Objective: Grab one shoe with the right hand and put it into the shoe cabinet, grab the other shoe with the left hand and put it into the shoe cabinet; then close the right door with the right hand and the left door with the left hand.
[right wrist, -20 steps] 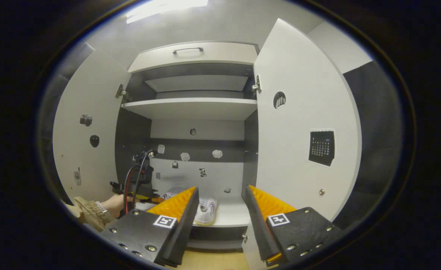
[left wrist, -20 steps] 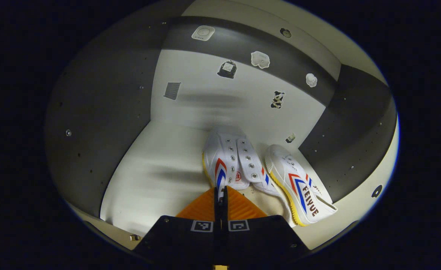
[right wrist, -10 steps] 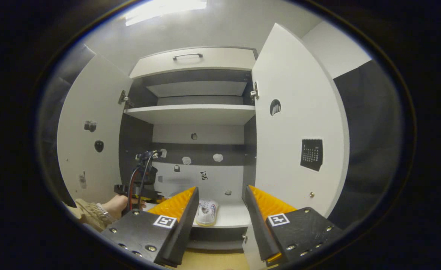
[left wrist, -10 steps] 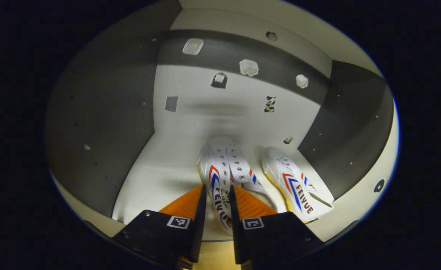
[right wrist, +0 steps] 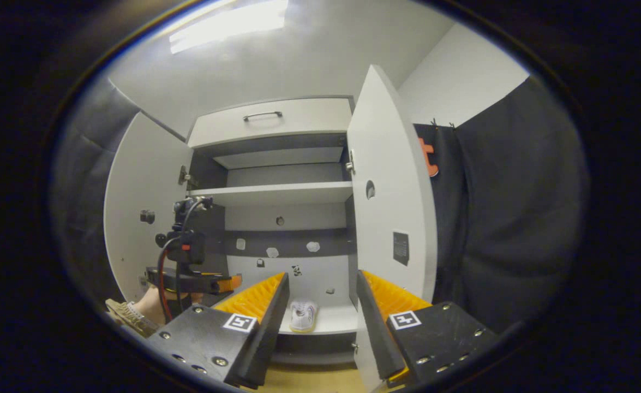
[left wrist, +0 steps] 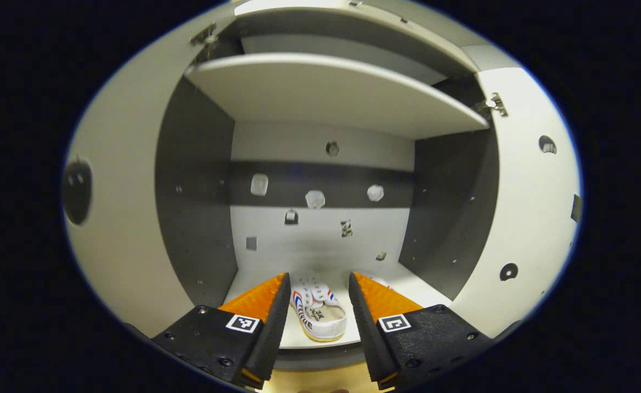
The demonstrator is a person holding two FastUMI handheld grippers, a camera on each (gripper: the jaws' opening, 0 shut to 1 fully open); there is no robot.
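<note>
- Left door (right wrist: 135,218): stands open at the left of the shoe cabinet (right wrist: 271,117), with small dark stickers on its inner face.
- Left gripper (left wrist: 319,284): in the left gripper view its jaws are apart and hold nothing; it faces into the lower compartment from in front of it. In the right gripper view it appears just in front of the left door, held by a hand (right wrist: 154,300).
- Shoes: one white shoe (left wrist: 317,314) with red and blue stripes lies on the bottom shelf (left wrist: 298,339), seen between the left gripper's fingers but not touching them. A second shoe (left wrist: 377,281) lies just to its right, mostly hidden behind the finger.
- Middle shelf (left wrist: 331,93): spans the cabinet above the shoes.
- Back wall (left wrist: 320,240): carries several small stickers.
- Right gripper (right wrist: 320,286): jaws are apart and hold nothing; it is well back from the cabinet.
- Right door (right wrist: 391,218): stands open, edge toward the right gripper, with a dark square sticker on its inner face.
</note>
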